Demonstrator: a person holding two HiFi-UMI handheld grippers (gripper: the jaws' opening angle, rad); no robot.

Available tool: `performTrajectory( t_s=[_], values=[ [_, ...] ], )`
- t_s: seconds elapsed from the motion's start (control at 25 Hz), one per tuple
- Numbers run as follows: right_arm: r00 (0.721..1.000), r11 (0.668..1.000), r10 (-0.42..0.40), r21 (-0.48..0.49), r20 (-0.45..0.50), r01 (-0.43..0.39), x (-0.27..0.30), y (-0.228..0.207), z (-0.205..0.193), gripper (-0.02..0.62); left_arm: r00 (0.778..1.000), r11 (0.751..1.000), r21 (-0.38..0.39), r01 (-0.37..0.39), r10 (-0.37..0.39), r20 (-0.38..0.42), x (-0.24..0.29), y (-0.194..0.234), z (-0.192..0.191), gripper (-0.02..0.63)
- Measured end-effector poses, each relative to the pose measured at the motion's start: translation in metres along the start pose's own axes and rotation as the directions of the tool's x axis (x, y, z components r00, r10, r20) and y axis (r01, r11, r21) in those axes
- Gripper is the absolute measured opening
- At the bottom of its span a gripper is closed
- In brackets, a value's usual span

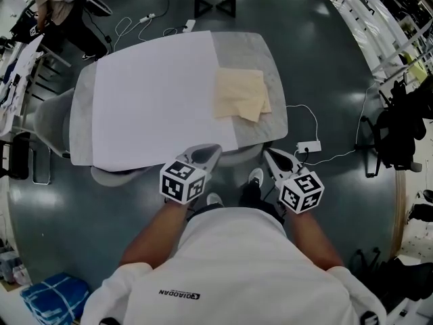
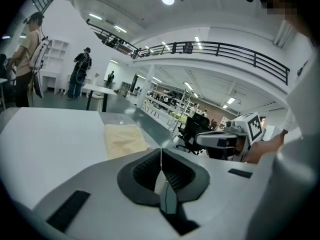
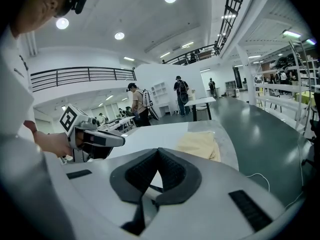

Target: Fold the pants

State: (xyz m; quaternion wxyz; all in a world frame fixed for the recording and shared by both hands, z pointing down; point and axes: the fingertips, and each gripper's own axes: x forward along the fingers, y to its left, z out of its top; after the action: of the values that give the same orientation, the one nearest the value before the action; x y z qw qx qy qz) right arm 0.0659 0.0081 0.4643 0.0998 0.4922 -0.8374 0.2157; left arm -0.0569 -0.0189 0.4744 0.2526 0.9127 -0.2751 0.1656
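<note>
The beige pants (image 1: 241,94) lie folded into a flat square on the right part of the table (image 1: 260,53); they also show in the left gripper view (image 2: 124,139) and the right gripper view (image 3: 200,145). My left gripper (image 1: 207,152) hovers at the table's near edge, jaws shut with nothing between them (image 2: 161,152). My right gripper (image 1: 270,156) is just off the near right corner, also shut and empty (image 3: 157,151). Both sit close to my body, well short of the pants. Each gripper is seen from the other's camera: the right gripper (image 2: 220,140) and the left gripper (image 3: 95,138).
A white sheet (image 1: 155,97) covers most of the table. A grey chair (image 1: 51,117) stands at its left. A power adapter (image 1: 308,146) and cables lie on the floor at the right. A person (image 1: 57,12) stands at the far left. Blue cloth (image 1: 54,296) lies behind me.
</note>
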Motion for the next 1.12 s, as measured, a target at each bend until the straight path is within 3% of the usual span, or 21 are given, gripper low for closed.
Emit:
performTrajectory(
  t_s=[1.12],
  values=[
    [1.000,1.000,0.026,-0.007,-0.006,-0.026,0.003,0.013,-0.002,0.020,1.000,1.000,0.007,-0.013,0.013,0.004,-0.011,0.007,0.001,0.032]
  ],
)
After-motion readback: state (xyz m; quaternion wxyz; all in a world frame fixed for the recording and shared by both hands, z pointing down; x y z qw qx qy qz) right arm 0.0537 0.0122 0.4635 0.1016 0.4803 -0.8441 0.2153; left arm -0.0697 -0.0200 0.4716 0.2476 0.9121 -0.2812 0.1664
